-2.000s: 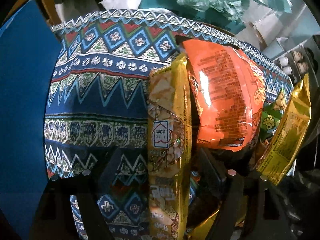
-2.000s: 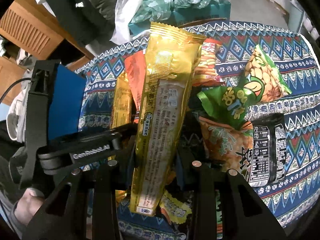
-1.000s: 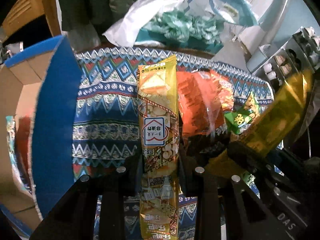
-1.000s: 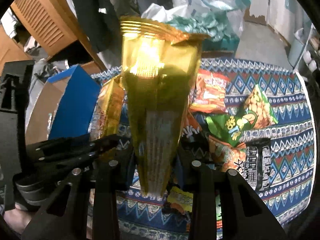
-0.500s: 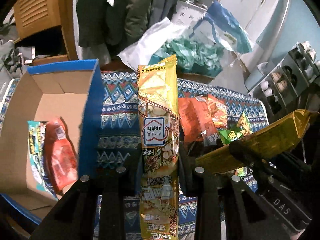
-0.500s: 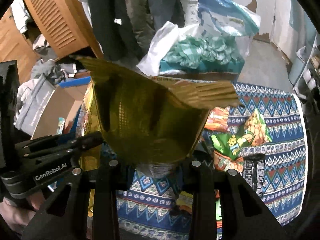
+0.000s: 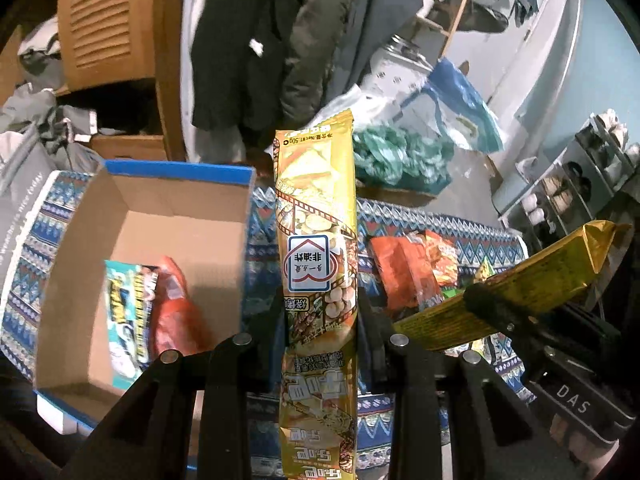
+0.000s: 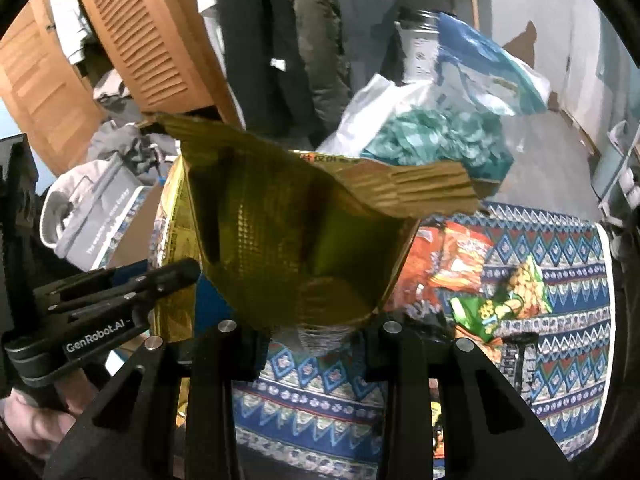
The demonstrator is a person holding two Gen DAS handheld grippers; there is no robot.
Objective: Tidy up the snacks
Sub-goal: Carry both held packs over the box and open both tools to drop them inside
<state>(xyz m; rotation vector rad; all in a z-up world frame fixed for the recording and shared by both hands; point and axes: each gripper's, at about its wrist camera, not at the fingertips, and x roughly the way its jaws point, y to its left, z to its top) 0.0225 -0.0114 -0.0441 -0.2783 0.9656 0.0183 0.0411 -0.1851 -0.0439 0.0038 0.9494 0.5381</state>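
Both grippers have come up off the patterned tablecloth [image 7: 404, 216] since two seconds back, each carrying its packet with it, and the cardboard box [image 7: 132, 208] that was barely in view then now sits open at my left. My left gripper [image 7: 320, 320] is clamped tight on the long yellow snack packet [image 7: 316, 240], which stands upright between the fingers, its top edge pointing to the far side of the room. My right gripper [image 8: 310, 330] is closed on the gold foil packet [image 8: 296, 240]; in the right wrist view the packet fans out wide above the fingers and hides much of the table, so I can only guess that it is pinched near its lower end. From the left wrist view that same gold packet lies slanted at the right, held by the black finger [image 7: 492, 308] of the other tool. Inside the box a blue-and-white packet [image 7: 128, 308] and a red packet [image 7: 176, 312] lie side by side on the bottom. On the cloth to the right remain an orange packet [image 7: 400, 268] and a green peanut packet [image 8: 508, 300], near each other.
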